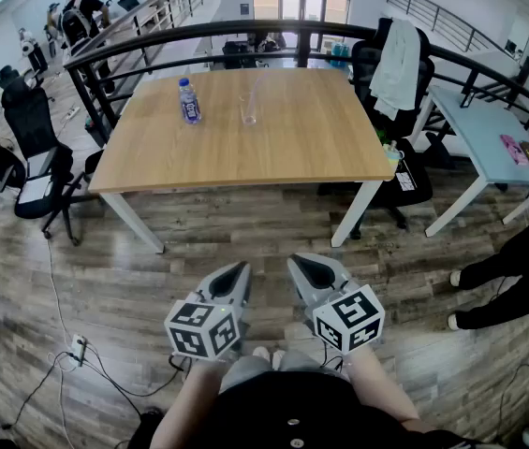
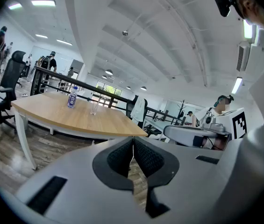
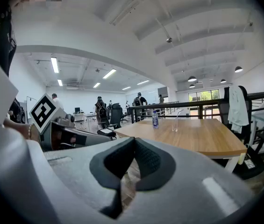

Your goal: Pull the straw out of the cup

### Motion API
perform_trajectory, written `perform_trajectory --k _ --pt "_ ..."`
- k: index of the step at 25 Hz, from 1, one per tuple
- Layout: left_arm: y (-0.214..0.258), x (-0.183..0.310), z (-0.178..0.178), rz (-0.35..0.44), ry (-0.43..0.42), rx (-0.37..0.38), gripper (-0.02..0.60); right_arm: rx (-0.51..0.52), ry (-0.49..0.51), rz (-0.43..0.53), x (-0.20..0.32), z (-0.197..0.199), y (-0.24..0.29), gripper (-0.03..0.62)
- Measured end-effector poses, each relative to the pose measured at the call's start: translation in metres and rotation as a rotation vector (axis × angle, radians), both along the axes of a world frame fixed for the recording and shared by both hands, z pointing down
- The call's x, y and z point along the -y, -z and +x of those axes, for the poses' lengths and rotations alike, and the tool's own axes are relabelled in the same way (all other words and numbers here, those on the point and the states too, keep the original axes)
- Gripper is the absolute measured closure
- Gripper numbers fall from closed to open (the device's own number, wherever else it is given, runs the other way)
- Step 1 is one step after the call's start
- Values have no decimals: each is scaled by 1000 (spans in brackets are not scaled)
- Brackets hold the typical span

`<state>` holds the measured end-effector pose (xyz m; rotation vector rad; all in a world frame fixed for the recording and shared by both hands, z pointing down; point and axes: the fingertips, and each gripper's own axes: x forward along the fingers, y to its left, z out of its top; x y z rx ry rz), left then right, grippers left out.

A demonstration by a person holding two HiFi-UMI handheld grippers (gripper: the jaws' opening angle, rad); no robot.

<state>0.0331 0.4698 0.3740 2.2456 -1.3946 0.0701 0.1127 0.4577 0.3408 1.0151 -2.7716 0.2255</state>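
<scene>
L gripper (image 1: 241, 271) & R gripper (image 1: 298, 266): both clenched, jaws tip to tip, nothing btwn them. Grey shells, black textured pads, marker cubes at rear. Both are short of the table (image 1: 273, 148), side by side over the floor (image 1: 245, 232), which is grey-brown wood-look planks.

Table: light wood top, rectangular, white angled legs. On table's far half, near mid: cup (image 1: 249, 110), clear, tall, upright, w/ straw (image 3: 177, 115) standing in it, leaning, top bent. Can't tell if any liquid in cup. Just left of cup on table: bottle (image 1: 189, 100), clear plastic, blue label, upright. Cup & bottle are apart, not touching.

Left of table: black office chair (image 1: 22, 157). Behind table's far right corner: another black chair w/ white garment (image 1: 397, 64) draped over its back. Beyond table's far edge: black metal railing (image 1: 245, 29), curved. Right of table: desk (image 1: 484, 143), pale top, white legs.

Room: open office, white ceiling, strip lights, windows at far end.
</scene>
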Motion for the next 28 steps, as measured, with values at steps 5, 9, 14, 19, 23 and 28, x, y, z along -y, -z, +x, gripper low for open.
perform_trajectory --k 5,9,14,19,23,28 --pt "-5 7 -13 -8 26 38 561 1 -18 1 5 -1 -1 596" --pt "-9 11 -18 -15 40 69 561 -4 -14 9 6 -1 -1 597" --pt "-8 12 -17 14 61 105 561 48 -53 28 7 7 5 596" --pt "6 13 -3 132 32 89 561 82 -30 28 2 12 5 595" --pt "-1 17 8 118 32 110 561 77 -12 7 2 18 -6 595" --pt "-18 20 16 55 45 104 561 77 -4 -10 3 26 -20 595"
